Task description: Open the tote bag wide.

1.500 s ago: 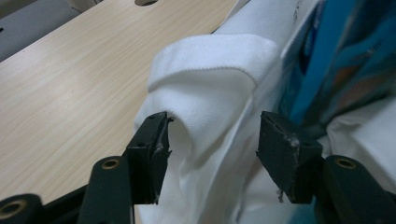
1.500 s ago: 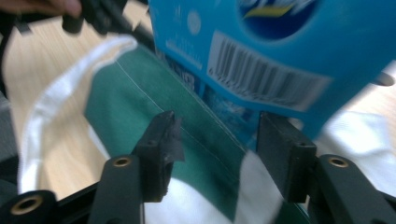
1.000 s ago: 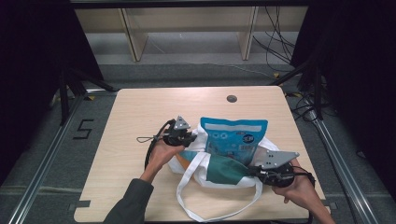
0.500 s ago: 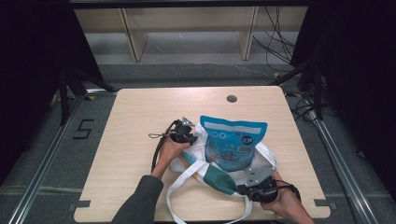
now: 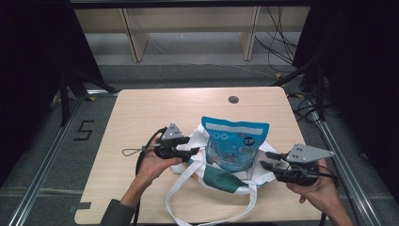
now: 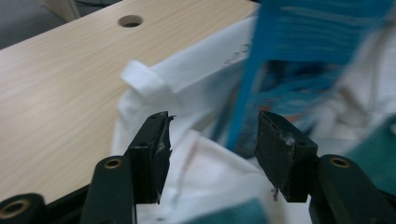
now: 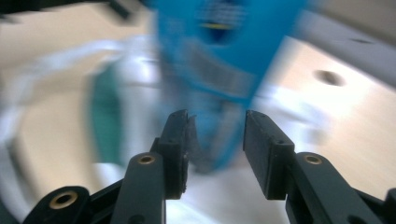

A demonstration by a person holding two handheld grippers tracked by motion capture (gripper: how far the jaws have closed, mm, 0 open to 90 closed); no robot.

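1. Both hand-held grippers have let go of the white tote bag [image 5: 221, 172] and drawn back; the blue snack pouch [image 5: 234, 143] stands inside it on the surface [image 5: 141, 113].
2. Left hand-held gripper [image 6: 212, 140]: jaws just opened, nothing pinched, beside the pouch.
3. Right hand-held gripper [image 7: 215, 135]: jaws just opened, empty, facing the pouch.

My high view looks forward and down from above my side of the table [image 5: 141, 113], far enough back to take in the whole top and the shelves beyond. The left gripper view sits low and close, looking between its jaws across the white bag [image 6: 205, 196] toward the table's far edge. The right gripper view, blurred, is just as close. All three share the blue pouch [image 5: 235, 143] standing in the bag.
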